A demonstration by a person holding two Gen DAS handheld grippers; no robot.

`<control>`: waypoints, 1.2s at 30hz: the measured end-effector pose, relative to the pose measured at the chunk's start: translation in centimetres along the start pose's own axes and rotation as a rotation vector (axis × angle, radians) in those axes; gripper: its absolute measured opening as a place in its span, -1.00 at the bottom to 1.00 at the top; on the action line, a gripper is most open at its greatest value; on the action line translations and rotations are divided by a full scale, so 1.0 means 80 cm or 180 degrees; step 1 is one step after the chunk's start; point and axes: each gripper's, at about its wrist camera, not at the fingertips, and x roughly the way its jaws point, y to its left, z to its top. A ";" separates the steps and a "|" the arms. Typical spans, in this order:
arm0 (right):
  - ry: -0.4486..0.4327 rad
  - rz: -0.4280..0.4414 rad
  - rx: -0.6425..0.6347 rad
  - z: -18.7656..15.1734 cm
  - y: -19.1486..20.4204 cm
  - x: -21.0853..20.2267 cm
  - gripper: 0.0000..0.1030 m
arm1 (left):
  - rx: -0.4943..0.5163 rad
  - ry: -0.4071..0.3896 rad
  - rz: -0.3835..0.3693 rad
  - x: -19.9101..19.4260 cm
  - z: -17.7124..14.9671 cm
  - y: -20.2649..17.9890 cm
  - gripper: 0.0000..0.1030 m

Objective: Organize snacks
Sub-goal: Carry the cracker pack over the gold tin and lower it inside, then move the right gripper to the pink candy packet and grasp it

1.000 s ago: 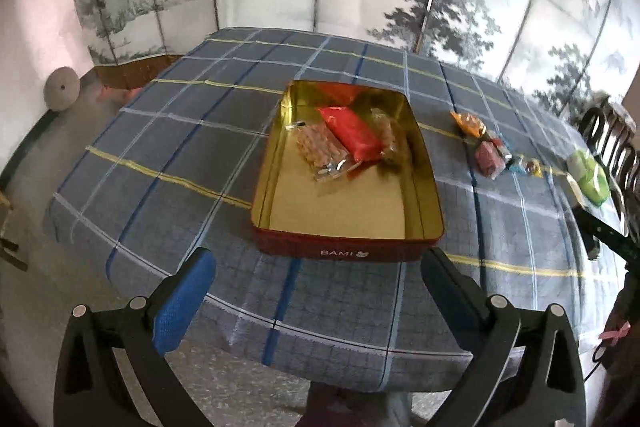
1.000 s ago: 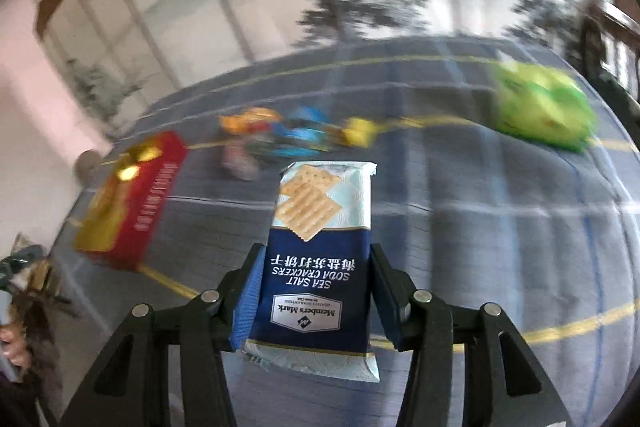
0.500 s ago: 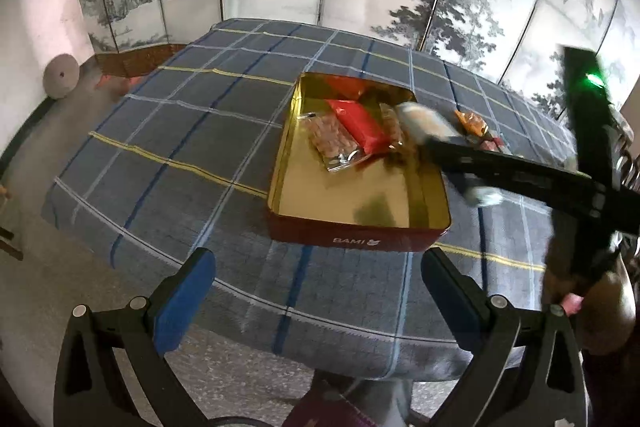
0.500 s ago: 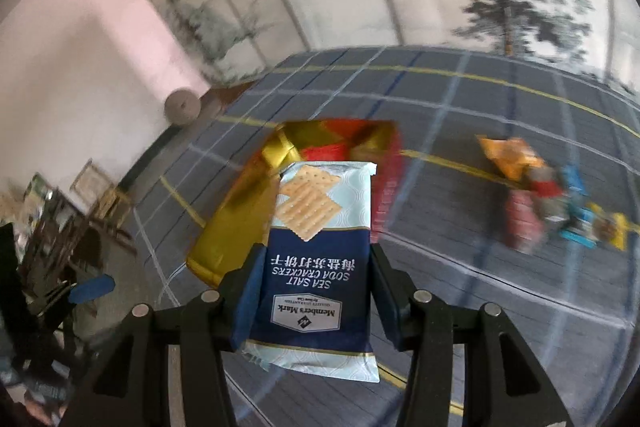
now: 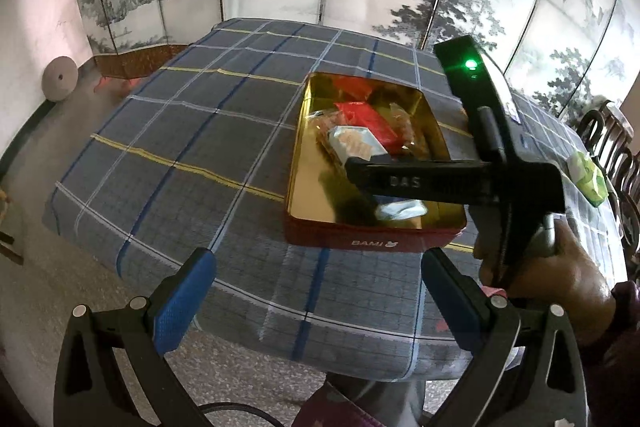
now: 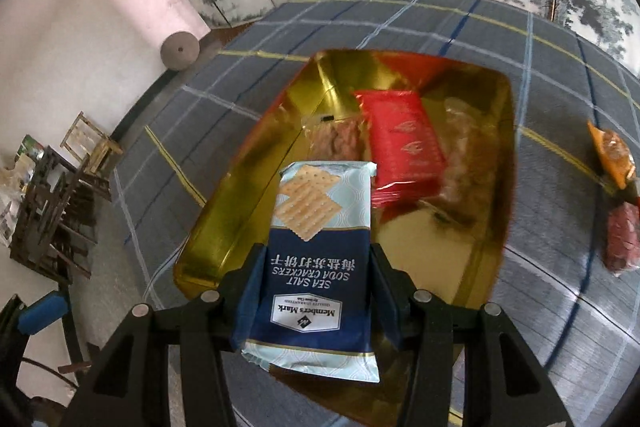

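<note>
Cracker packet (image 6: 316,247) clenched in right tongs (image 6: 314,291), held above gold tin (image 6: 506,163). To be lowered flat onto bare floor beside red packet (image 6: 404,139) before release. Left tongs (image 5: 316,303) released, empty.

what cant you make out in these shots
- Near end of the cracker pack, left wrist view: hidden behind the right tongs' black body.
- Clear-wrapped snack in the tin, right wrist view: blurred, contents unclear.
- Snacks on the cloth, right wrist view: cut off by the edge.

Glossy gold metal tin (image 6: 224,227), shiny plastic cracker pkt (image 6: 316,227), matt woven plaid cloth (image 5: 200,131).
</note>
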 end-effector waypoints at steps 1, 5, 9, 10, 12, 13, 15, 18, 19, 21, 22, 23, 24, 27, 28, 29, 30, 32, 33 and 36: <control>0.0031 -0.0013 0.0000 0.003 0.003 0.007 -0.01 | -0.0003 0.0000 -0.0001 0.001 0.000 0.001 0.97; 0.0103 -0.0066 0.0021 0.014 0.012 0.027 -0.01 | -0.0013 0.0029 0.0001 0.005 0.000 0.007 0.97; 0.0145 -0.0042 0.0136 0.030 0.018 0.046 -0.08 | -0.0028 0.0027 0.0010 0.007 -0.001 0.013 0.97; 0.0135 -0.0076 0.0137 0.034 0.020 0.049 -0.08 | -0.0027 0.0030 0.0009 0.007 0.000 0.013 0.97; 0.0100 -0.0095 0.0193 0.042 0.023 0.051 -0.08 | -0.0037 0.0030 0.0017 0.007 0.000 0.015 0.97; 0.0096 -0.0011 0.0241 0.047 0.022 0.054 -0.08 | -0.0041 0.0026 0.0014 0.008 0.000 0.017 0.97; 0.0081 0.0050 0.0315 0.050 0.021 0.056 -0.08 | -0.0045 0.0021 0.0010 0.007 0.000 0.018 0.97; -0.0074 0.0076 0.0362 0.046 0.016 0.047 -0.08 | -0.0040 0.0011 0.0003 0.007 -0.001 0.017 0.97; -0.0200 0.0144 0.0394 0.042 0.012 0.037 -0.08 | -0.0026 0.0016 0.0006 0.007 -0.001 0.015 0.97; -0.0403 0.0263 0.0449 0.036 0.002 0.017 -0.08 | -0.0008 0.0043 0.0003 0.009 -0.002 0.010 0.97; -0.0501 0.0324 0.0482 0.031 -0.005 0.005 -0.07 | 0.0001 0.0052 -0.0006 0.010 -0.002 0.008 0.97; -0.0557 0.0356 0.0503 0.027 -0.008 -0.003 -0.07 | 0.0018 0.0057 -0.0021 0.010 -0.002 0.004 0.97; -0.0603 0.0371 0.0514 0.024 -0.013 -0.011 -0.07 | 0.0030 0.0057 -0.0025 0.009 -0.002 0.001 0.97; -0.0754 0.0299 0.0492 0.004 -0.030 -0.040 -0.07 | 0.0109 0.0045 -0.0018 0.008 -0.002 -0.012 0.97; -0.0802 0.0256 0.0483 -0.007 -0.037 -0.049 -0.07 | 0.0142 0.0046 -0.0023 0.008 -0.001 -0.018 0.97; -0.0833 0.0227 0.0476 -0.019 -0.046 -0.056 -0.07 | 0.0161 0.0050 -0.0033 0.008 -0.001 -0.022 0.97; -0.0869 0.0167 0.0464 -0.036 -0.058 -0.066 -0.07 | 0.0180 0.0058 -0.0044 0.009 -0.001 -0.026 0.97; -0.0913 0.0010 0.0456 -0.061 -0.077 -0.080 -0.07 | 0.0242 0.0095 -0.0078 0.013 0.000 -0.038 0.97; -0.0948 -0.0091 0.0475 -0.079 -0.092 -0.090 -0.07 | 0.0260 0.0107 -0.0086 0.014 0.001 -0.044 0.97; -0.1078 -0.0362 0.0521 -0.103 -0.130 -0.113 -0.07 | 0.0358 0.0148 -0.0120 0.018 0.002 -0.065 0.97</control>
